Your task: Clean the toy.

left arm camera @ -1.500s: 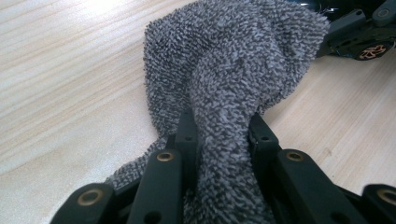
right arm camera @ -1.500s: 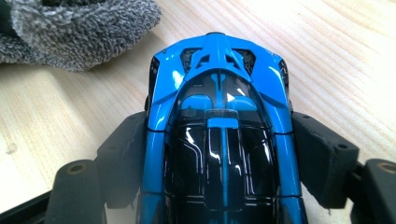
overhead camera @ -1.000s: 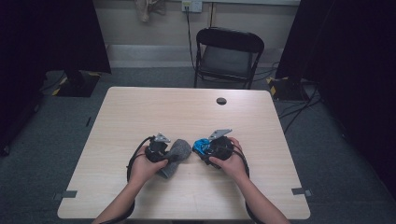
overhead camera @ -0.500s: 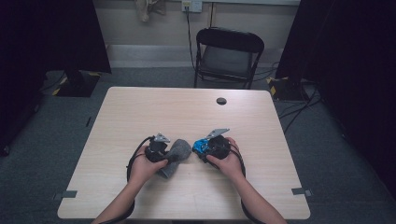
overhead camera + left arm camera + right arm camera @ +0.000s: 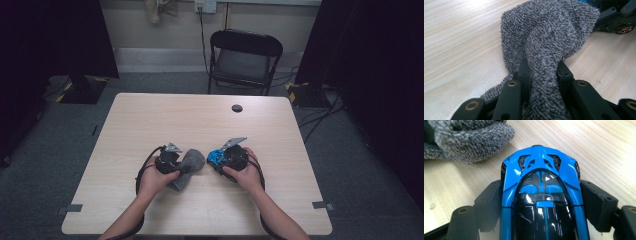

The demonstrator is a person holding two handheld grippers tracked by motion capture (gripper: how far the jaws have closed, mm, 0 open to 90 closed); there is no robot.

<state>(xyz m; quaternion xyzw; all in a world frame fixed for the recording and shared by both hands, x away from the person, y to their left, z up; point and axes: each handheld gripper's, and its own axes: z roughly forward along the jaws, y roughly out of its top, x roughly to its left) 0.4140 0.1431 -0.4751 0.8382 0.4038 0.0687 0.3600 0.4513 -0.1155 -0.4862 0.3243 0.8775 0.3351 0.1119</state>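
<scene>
Left gripper view: left claw [image 5: 541, 72] pinches grey towel [image 5: 549, 32]; right claw [image 5: 541, 202] clamps blue toy car [image 5: 540, 190].

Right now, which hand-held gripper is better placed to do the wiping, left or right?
Left, most likely. The left hand-held gripper is clamped on the grey cloth, whose free end lies just beside the blue toy car. The right hand-held gripper grips the car's sides, so it suits steadying.
</scene>
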